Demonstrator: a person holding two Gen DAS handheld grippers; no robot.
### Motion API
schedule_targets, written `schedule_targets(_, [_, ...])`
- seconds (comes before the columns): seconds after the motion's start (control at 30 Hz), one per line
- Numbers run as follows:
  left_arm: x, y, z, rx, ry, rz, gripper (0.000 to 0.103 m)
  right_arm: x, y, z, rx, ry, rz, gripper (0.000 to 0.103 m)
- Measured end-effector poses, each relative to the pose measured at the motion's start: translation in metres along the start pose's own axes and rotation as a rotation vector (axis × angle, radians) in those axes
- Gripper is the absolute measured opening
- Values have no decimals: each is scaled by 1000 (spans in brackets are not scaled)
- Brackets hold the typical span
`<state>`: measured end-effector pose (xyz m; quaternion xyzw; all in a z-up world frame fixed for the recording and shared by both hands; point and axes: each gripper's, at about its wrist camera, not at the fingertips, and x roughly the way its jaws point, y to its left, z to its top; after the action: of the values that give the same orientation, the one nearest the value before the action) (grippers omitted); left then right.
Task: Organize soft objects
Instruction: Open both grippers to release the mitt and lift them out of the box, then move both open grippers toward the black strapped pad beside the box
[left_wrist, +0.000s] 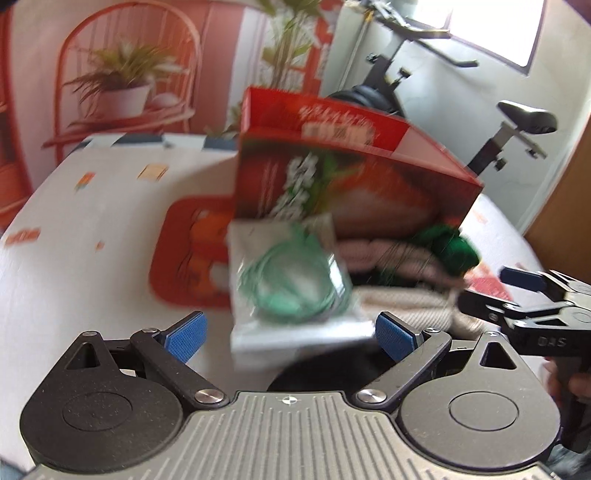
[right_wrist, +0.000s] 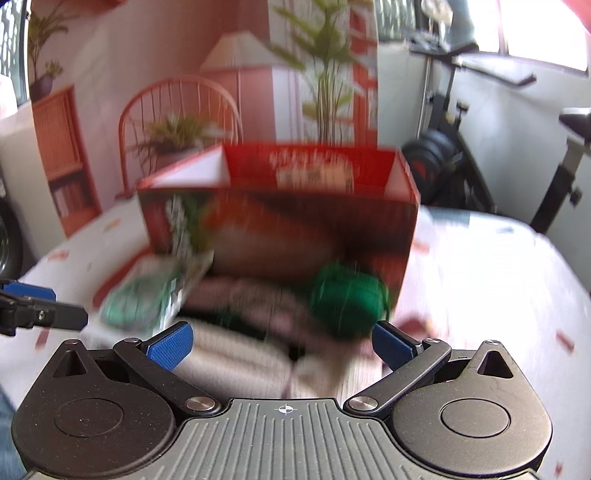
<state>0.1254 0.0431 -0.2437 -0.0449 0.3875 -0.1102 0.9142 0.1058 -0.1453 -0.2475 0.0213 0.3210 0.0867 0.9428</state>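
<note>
A red open-topped cardboard box (left_wrist: 351, 177) (right_wrist: 288, 218) stands on the white table. In front of it lie a clear packet with pale green cord (left_wrist: 295, 284) (right_wrist: 140, 299), a dark green yarn ball (left_wrist: 448, 247) (right_wrist: 347, 299), and folded pink and cream knitted cloth (left_wrist: 402, 295) (right_wrist: 243, 332). My left gripper (left_wrist: 291, 334) is open, its pads either side of the packet's near edge. My right gripper (right_wrist: 280, 345) is open just before the cloth and the yarn ball; it also shows in the left wrist view (left_wrist: 517, 291). Both views are blurred.
A red flat card or mat (left_wrist: 192, 254) lies on the white table (left_wrist: 74, 295) left of the box. A printed backdrop with chair and plants stands behind. An exercise bike (left_wrist: 509, 125) stands at the back right. The left gripper's fingers (right_wrist: 44, 314) show at the right wrist view's left edge.
</note>
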Motion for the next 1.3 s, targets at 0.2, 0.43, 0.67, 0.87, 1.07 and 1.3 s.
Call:
schedule_targets(0.2, [15, 7, -24, -39, 106, 33, 99, -8, 0, -29, 62, 74, -5, 103])
schedule_targets(0.43, [30, 26, -28, -63, 145, 77, 99, -3, -24, -40, 125, 142, -43, 103])
schedule_targets(0.67, [35, 12, -35, 20, 153, 112, 103, 17, -18, -51, 81, 238, -64, 103])
schedule_targets(0.87, [33, 8, -37, 48, 159, 130, 103, 16, -13, -54, 48, 227, -89, 103])
schedule_targets(1.07, [33, 6, -38, 55, 160, 135, 103, 18, -13, -54, 45, 216, -88, 103])
schedule_targets(1.3, [33, 4, -38, 59, 161, 142, 103, 16, -14, -56, 43, 209, -89, 103])
